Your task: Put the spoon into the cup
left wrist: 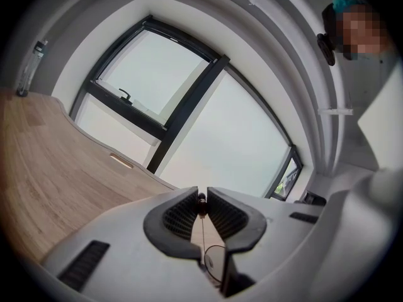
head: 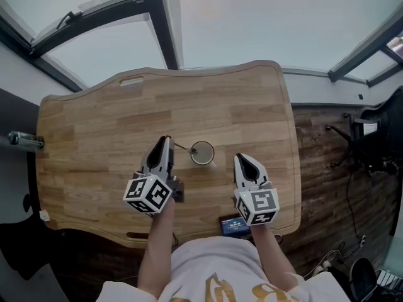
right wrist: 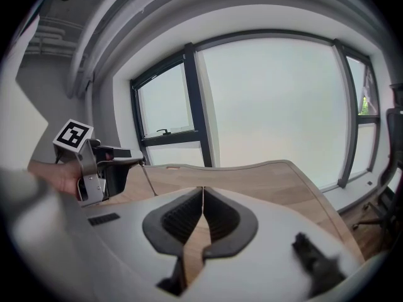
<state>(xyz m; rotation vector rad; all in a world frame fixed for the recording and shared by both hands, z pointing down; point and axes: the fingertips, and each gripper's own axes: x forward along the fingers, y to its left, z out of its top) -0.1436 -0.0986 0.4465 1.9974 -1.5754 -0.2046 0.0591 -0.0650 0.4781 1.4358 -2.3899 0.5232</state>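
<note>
Shirt (head: 208,270): white, lower centre of the frame, between the person's forearms.
Left gripper (head: 165,141): jaws clamped on the handle end of the thin spoon (head: 181,147); spoon slants right, far end at the left rim of the cup (head: 202,153).
Right gripper (head: 242,160): jaws pressed together, nothing between them; near the cup's right side, not touching it.
Cup position: upright on the wooden table (head: 94,143), frame centre, between both grippers.
</note>
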